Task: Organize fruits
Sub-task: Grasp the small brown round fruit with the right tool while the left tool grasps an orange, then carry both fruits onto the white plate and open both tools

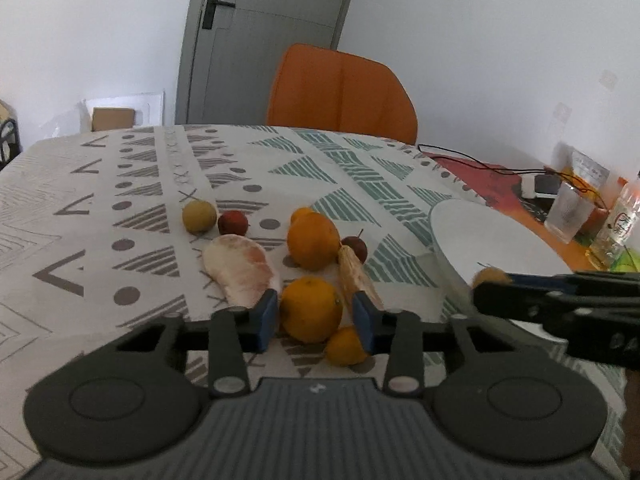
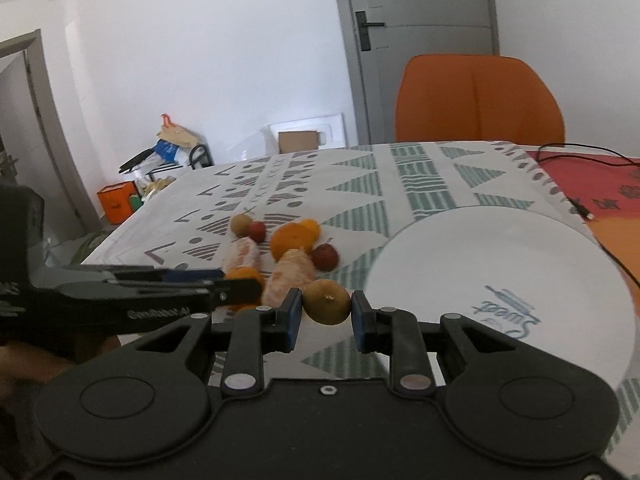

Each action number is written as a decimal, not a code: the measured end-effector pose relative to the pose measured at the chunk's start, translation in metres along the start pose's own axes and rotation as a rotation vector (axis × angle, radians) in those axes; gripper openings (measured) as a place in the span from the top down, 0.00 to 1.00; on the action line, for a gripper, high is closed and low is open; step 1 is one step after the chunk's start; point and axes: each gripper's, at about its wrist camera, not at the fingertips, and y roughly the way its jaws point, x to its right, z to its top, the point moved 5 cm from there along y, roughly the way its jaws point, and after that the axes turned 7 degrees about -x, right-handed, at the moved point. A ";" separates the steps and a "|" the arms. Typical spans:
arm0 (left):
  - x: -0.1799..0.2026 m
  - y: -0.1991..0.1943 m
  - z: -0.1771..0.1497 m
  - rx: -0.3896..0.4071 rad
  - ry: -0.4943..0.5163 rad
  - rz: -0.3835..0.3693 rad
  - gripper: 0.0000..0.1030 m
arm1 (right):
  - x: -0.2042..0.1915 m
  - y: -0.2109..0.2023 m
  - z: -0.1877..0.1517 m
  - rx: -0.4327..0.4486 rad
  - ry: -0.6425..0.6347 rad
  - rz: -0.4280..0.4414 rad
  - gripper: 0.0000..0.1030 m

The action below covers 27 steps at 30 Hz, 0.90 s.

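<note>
Gripping brown fruit (image 2: 327, 306), R gripper (image 2: 325, 312), L gripper (image 1: 316, 314) open

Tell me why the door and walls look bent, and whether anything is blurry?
Both views come through a fisheye lens: in the left wrist view the door leans and the corners go dark; in the right wrist view the wall edges curve, and the plate looks washed out by bright light. Far clutter in both is soft, while the fruit stays fairly sharp.

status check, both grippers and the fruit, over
Right gripper shut on round brownish-yellow fruit, beside white round plate. Left gripper open around round orange tangerine. Nothing blocking.
</note>
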 end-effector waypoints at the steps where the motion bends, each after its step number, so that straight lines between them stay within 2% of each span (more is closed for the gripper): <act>1: 0.001 0.000 0.000 -0.002 0.000 0.009 0.69 | 0.003 -0.002 0.000 0.004 0.003 -0.004 0.76; 4: 0.002 -0.003 0.003 -0.008 -0.027 -0.002 0.70 | 0.010 -0.005 -0.001 0.012 0.016 -0.014 0.76; 14: 0.026 -0.027 0.015 0.077 0.032 0.001 0.70 | 0.025 -0.016 -0.010 0.047 0.048 -0.031 0.76; 27: 0.086 -0.022 0.024 0.090 0.126 -0.047 0.70 | 0.072 -0.033 -0.026 0.076 0.144 -0.066 0.76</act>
